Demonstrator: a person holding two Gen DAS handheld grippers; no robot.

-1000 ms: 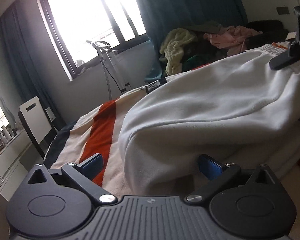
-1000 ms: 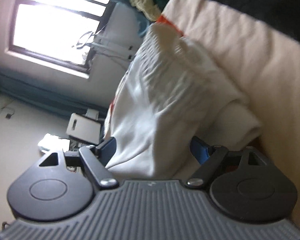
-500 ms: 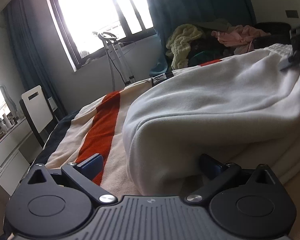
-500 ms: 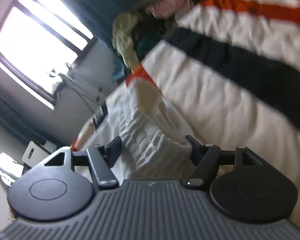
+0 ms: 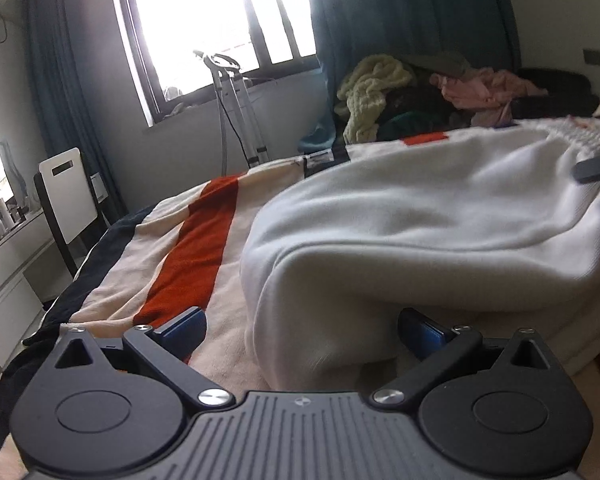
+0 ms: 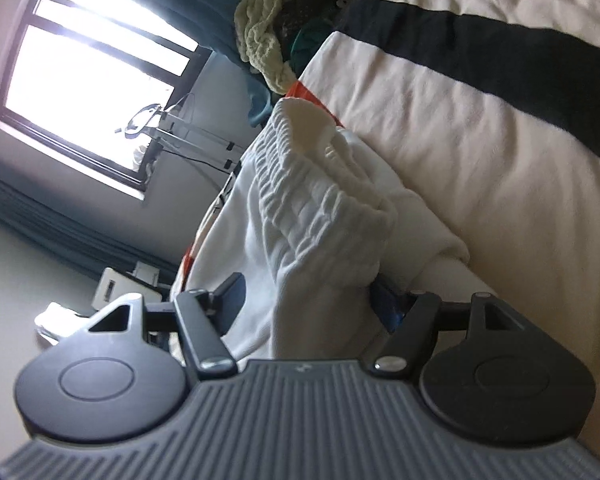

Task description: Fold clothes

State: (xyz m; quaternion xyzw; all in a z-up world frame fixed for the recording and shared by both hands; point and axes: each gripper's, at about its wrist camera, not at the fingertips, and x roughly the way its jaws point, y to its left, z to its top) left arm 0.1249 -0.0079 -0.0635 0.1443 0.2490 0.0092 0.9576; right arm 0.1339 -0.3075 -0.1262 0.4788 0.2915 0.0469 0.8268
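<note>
While both jaws gape w/ soft white cotton garment (image 5: 420, 216) between, left gripper (image 5: 300, 330) & right gripper (image 6: 304, 294) unclamped; fold could sag, slump onto striped beige blanket (image 6: 480, 120).

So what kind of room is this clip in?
Most likely a bedroom: a striped blanket covers what looks like a bed, loose clothes are heaped by the curtained window, and a dressing table with bottles stands at left.
</note>
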